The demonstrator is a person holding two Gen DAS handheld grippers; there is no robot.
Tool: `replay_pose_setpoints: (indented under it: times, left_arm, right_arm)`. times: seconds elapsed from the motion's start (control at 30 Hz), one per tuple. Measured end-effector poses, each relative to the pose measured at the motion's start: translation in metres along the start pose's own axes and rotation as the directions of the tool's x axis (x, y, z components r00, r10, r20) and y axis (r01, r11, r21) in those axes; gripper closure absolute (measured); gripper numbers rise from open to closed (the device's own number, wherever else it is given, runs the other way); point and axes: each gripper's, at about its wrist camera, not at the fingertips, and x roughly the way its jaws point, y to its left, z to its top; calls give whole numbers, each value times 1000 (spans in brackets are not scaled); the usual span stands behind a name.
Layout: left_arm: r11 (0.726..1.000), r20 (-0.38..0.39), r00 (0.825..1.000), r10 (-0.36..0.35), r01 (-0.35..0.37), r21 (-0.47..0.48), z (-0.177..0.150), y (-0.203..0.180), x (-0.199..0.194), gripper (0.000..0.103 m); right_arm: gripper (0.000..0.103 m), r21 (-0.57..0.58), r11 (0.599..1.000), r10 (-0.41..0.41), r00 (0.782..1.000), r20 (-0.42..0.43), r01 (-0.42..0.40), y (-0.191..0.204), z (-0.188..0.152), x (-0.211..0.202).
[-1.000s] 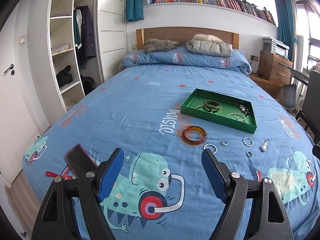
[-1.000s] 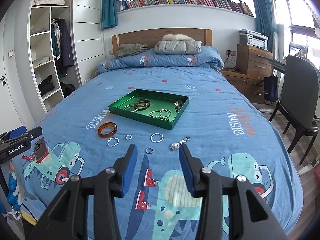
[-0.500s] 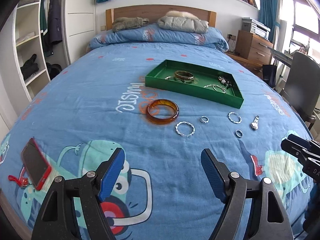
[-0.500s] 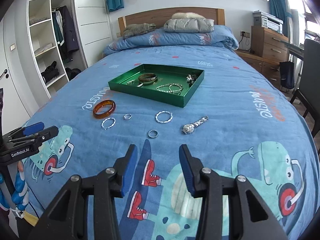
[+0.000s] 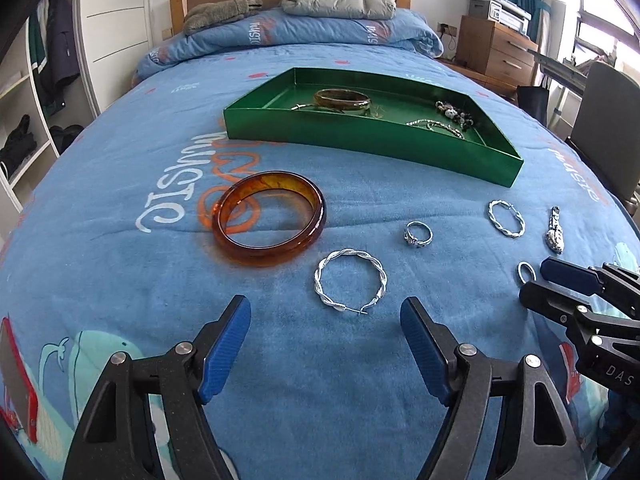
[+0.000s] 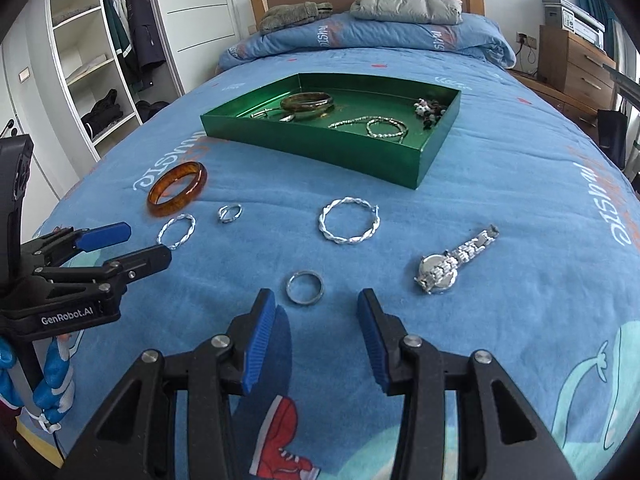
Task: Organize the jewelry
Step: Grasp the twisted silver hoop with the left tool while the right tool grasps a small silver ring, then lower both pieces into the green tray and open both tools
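Observation:
A green tray (image 5: 360,142) (image 6: 312,148) on the blue bed holds a bangle, chains and beads. Loose on the bedspread in front of it lie an amber bangle (image 5: 269,218) (image 6: 177,188), two twisted silver hoops (image 5: 350,280) (image 6: 349,225), a stone ring (image 5: 418,234) (image 6: 230,213), a plain ring (image 6: 305,287) and a silver watch (image 6: 454,259). My left gripper (image 5: 326,330) is open and empty, just short of the near hoop. My right gripper (image 6: 316,320) is open and empty, just short of the plain ring.
A red phone (image 5: 16,372) lies at the bed's left edge. Folded jackets (image 6: 404,6) rest on the pillows by the headboard. A wardrobe with open shelves (image 6: 92,60) stands left. A wooden dresser (image 6: 576,60) and a chair (image 5: 608,120) stand right.
Both grippers have moved forward and down toward the loose jewelry. The hoop and the plain ring now sit just ahead of the fingertips. Both stay open and nothing has been picked up.

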Motion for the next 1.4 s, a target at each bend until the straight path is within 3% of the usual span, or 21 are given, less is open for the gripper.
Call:
replay_pose_setpoints:
  times: [0.13,0.27,0.37,0.7,0.87,1.0,1.2,1.4]
  left_arm:
    - [1000,-4,1000,1,-1,6,3,-4,8,31]
    - [1000,-7,1000,-14,14,11,9,-6,13,49]
    - [1000,-7,1000,-25,25,10,10,-7,12,62]
    - [997,32,996,-79,79,0,15,-10,-16,63]
    - [994,87,990,-111,111,-1,61,-13,-21,63]
    - [993,116,987,-114,115,-1,111,-18,-8,63]
    - [998,55,996,-66,68,-18,170,-24,47,63]
    - [999,-43,999,-32,34,39,180,-35,95,63]
  right_arm:
    - [64,-32,1000,0,1000,2,0,3,4,5]
    - [84,-64,998,1,1000,-6,-2,7,5,8]
    - [84,-75,997,4,1000,-5,-5,9,3,7]
    - [84,-61,998,21,998,57,-18,5,4,-27]
    - [84,-66,998,0,989,146,9,-9,54,-40]
    - [84,-38,999,-15,983,185,22,-29,106,-28]
    - [84,2,999,-49,994,101,49,-61,161,37]
    - [84,3,996,-92,996,-19,92,-74,170,93]
